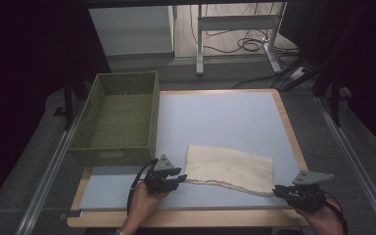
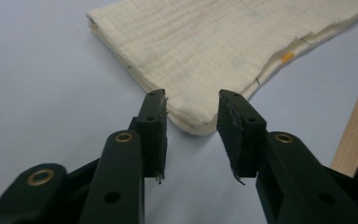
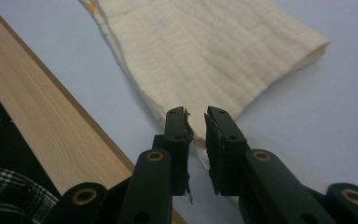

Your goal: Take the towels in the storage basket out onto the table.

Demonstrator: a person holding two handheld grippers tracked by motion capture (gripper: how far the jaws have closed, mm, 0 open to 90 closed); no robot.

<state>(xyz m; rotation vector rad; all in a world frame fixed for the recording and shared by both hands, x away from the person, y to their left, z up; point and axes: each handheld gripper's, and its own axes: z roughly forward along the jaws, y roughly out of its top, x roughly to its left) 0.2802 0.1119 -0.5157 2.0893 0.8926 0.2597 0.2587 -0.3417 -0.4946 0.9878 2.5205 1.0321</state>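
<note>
Here, a folded cream cloth [image 1: 230,170] lies flat on the pale blue top of the desk [image 1: 225,122], toward the 6 o'clock edge in the high view, with its long side running from about 9 o'clock to 3 o'clock. Its near edge shows stacked layers and a small orange tag [image 2: 287,57] in the left tool's view. The left tool [image 1: 181,179] sits at the cloth's 8 o'clock corner, held in a hand [image 1: 144,205] that comes up from 6 o'clock. In its own view its jaws stand apart, one on each side of the cloth's pointed corner [image 2: 193,122], and grip nothing; whether they touch the fabric I cannot tell. The right tool [image 1: 278,190] sits at the cloth's 4 o'clock corner, held by the other hand [image 1: 323,220]. In its own view the jaws are only slightly apart, with the edge of the cloth [image 3: 196,140] in the narrow gap between them; whether they pinch it cannot be told. The desk's wooden rim [image 3: 42,121] runs to 9 o'clock of that tool. Farther out, an olive woven basket [image 1: 120,117] stands at the desk's 10 o'clock corner, well apart from the cloth and overhanging the desk's left side.
</note>
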